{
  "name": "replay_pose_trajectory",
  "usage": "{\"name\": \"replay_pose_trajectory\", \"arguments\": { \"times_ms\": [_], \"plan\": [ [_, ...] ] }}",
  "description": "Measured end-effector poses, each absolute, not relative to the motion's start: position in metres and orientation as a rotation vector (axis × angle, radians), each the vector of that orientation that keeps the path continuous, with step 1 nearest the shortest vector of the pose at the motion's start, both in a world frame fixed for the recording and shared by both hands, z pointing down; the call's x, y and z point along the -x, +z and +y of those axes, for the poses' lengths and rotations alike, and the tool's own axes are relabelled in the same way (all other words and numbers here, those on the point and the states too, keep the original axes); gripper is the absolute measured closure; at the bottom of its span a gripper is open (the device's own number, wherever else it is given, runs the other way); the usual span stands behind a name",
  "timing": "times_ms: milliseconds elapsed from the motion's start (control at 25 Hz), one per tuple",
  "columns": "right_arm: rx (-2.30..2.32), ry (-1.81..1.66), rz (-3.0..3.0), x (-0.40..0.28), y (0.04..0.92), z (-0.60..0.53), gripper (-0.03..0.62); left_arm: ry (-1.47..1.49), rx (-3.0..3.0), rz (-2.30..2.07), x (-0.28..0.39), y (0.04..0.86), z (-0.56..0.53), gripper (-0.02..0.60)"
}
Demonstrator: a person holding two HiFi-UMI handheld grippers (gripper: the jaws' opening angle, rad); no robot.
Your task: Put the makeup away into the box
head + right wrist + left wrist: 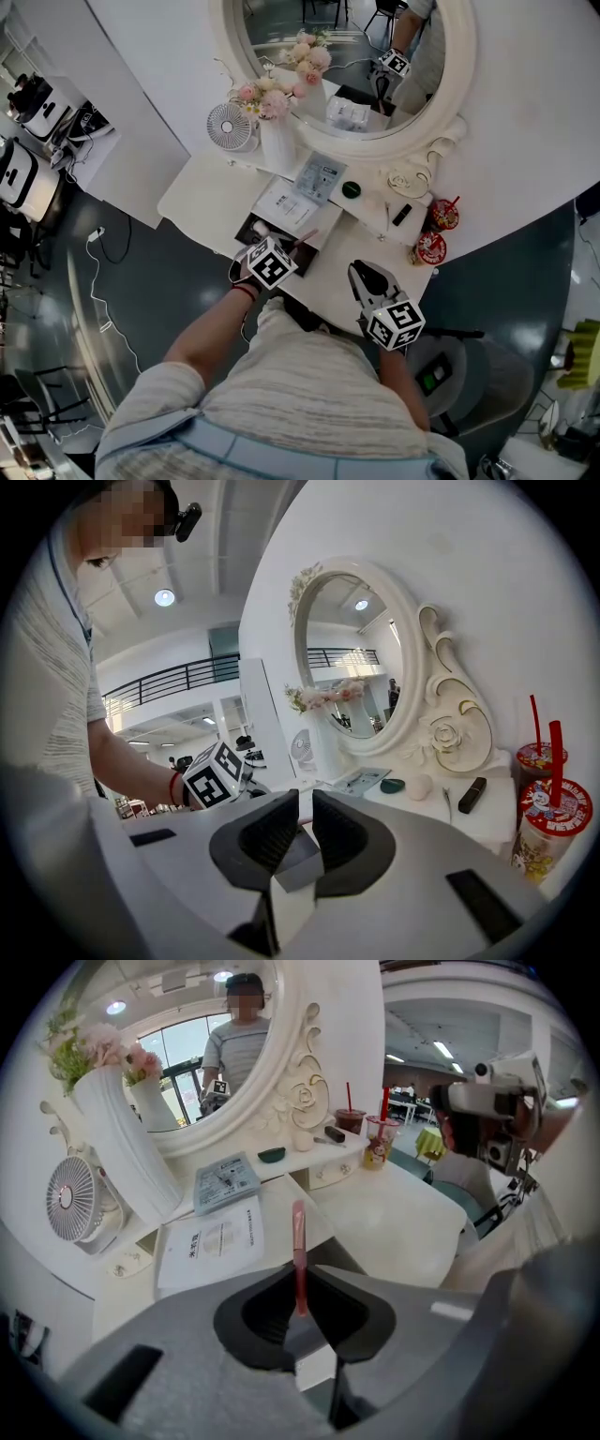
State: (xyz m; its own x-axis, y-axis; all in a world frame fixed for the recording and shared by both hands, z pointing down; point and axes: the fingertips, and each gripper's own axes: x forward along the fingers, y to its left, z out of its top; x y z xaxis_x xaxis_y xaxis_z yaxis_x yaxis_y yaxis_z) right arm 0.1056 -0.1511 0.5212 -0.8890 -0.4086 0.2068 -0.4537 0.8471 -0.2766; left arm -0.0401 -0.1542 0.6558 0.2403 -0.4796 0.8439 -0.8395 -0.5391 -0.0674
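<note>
Left tool [300, 1288] clamped on slim pink makeup stick [298, 1237]; stick upright between jaws, raised above white vanity surface [403, 1213], near dark box [254, 229] and printed sheet [211, 1241]. Right tool [302, 825]: jaws narrowly apart, nothing between. Black lipstick tube [472, 795] and green compact [392, 786] lie below mirror [356, 667].

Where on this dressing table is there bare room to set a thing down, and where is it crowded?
Bare: the lower tabletop between the dark box and the two cups, in front of the raised shelf. Crowded: that shelf under the mirror, with a leaflet, green dish and black tube; vase and fan fill its left end.
</note>
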Motion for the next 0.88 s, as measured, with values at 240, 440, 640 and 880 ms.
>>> {"name": "replay_pose_trajectory", "arguments": {
  "times_ms": [240,440,640,880],
  "plan": [
    [-0.671,0.477,-2.882,-0.104,0.521,-0.148,0.583,1.305,-2.156,-1.155,0.046,0.661,-0.141,0.534],
    [-0.669,0.476,-2.881,-0.104,0.521,-0.145,0.583,1.364,-2.184,-1.089,0.048,0.660,-0.130,0.534],
    [-0.667,0.477,-2.874,-0.103,0.523,-0.143,0.583,1.535,-2.189,-1.001,0.060,0.669,-0.123,0.534],
    [-0.668,0.475,-2.869,-0.102,0.523,-0.142,0.583,1.707,-2.202,-0.839,0.057,0.679,-0.118,0.534]
  ]
}}
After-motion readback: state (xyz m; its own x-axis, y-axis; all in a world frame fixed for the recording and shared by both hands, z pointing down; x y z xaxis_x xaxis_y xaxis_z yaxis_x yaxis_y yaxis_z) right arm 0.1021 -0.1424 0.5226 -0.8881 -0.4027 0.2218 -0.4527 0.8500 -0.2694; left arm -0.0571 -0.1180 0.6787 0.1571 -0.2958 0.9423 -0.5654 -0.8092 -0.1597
